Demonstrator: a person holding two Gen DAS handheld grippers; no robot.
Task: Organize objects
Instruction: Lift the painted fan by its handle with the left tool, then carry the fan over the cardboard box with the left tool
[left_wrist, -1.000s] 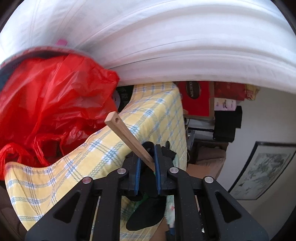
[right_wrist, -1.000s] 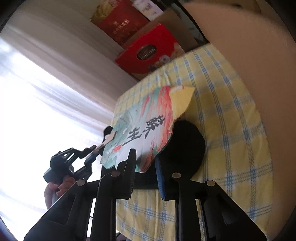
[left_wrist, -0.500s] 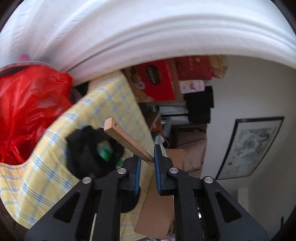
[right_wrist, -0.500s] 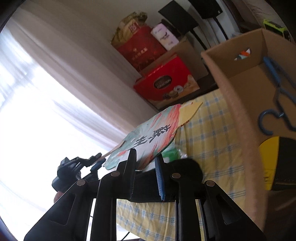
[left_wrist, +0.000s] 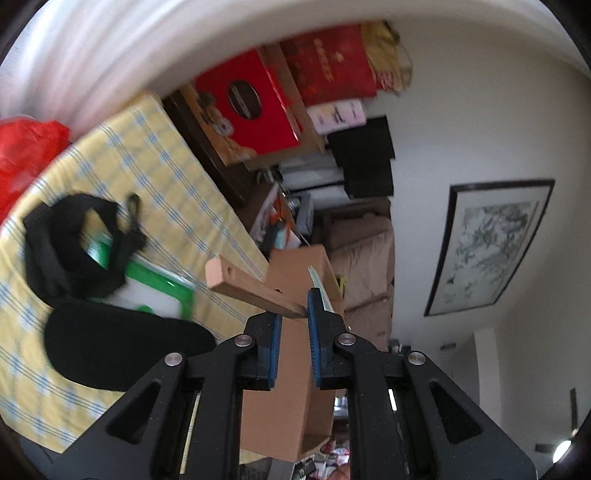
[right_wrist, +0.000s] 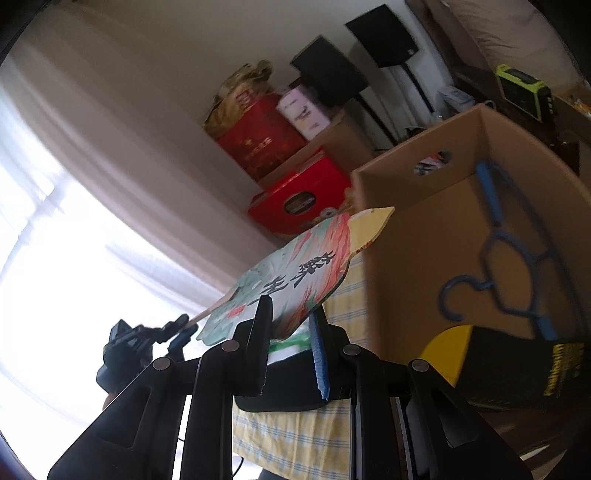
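Observation:
A paper hand fan (right_wrist: 295, 280) printed with black characters on green and red hangs in the air, tilted. My right gripper (right_wrist: 291, 317) is shut on its lower edge. Its wooden handle (left_wrist: 251, 286) sticks out to the upper left of my left gripper (left_wrist: 293, 314), which is shut on it. From the right wrist view the left gripper (right_wrist: 173, 328) shows at the fan's far end. The fan's tip reaches the near wall of an open cardboard box (right_wrist: 406, 258). In the left wrist view that box (left_wrist: 291, 369) stands just beyond the fingers.
The box holds a blue hanger (right_wrist: 495, 258) and a yellow and black pack (right_wrist: 517, 365). On the yellow checked tablecloth (left_wrist: 155, 162) lie a black strap (left_wrist: 70, 251), a green-edged item (left_wrist: 162, 288) and a black oval pad (left_wrist: 122, 350). Red gift boxes (right_wrist: 299, 203) stand behind.
Both grippers have risen with the fan and carried it off the table toward the cardboard box, which has come into view. The left gripper has rolled.

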